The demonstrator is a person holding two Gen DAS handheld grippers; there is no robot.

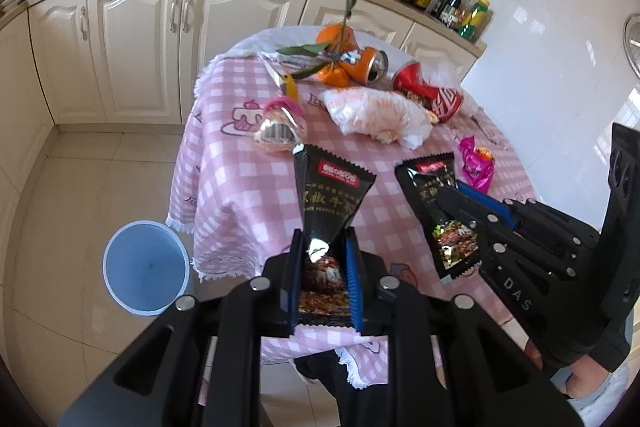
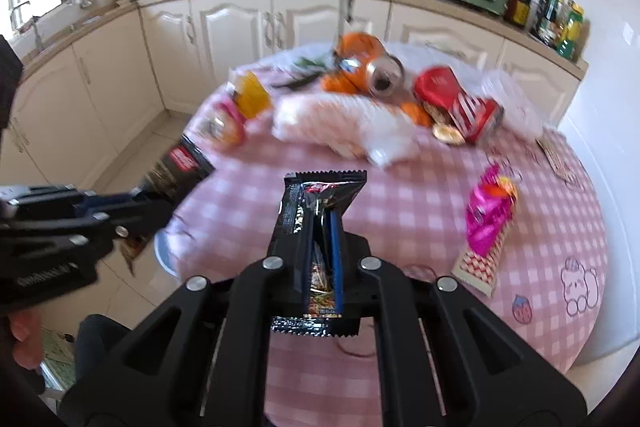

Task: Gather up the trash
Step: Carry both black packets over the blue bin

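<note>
— Left gripper (image 1: 323, 275)?
— Clamped on a black snack wrapper (image 1: 334, 199), held above the worktop (image 1: 240, 187) edge.
— Right gripper (image 2: 324, 259)?
— Clenched on a second black wrapper (image 2: 320, 203), also lifted over the pink checked cloth.
— Elsewhere?
— Orange can (image 1: 366, 65), red can (image 1: 430, 89), white bag (image 1: 376, 111) and magenta wrapper (image 1: 476, 163) lying on the worktop. Blue bin (image 1: 146, 267) on the floor, just beside the worktop.

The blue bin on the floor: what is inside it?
The blue bin shows only its bare pale-blue bottom in the left wrist view, with no trash visible. In the right wrist view the table and the left claw cover most of it.
</note>
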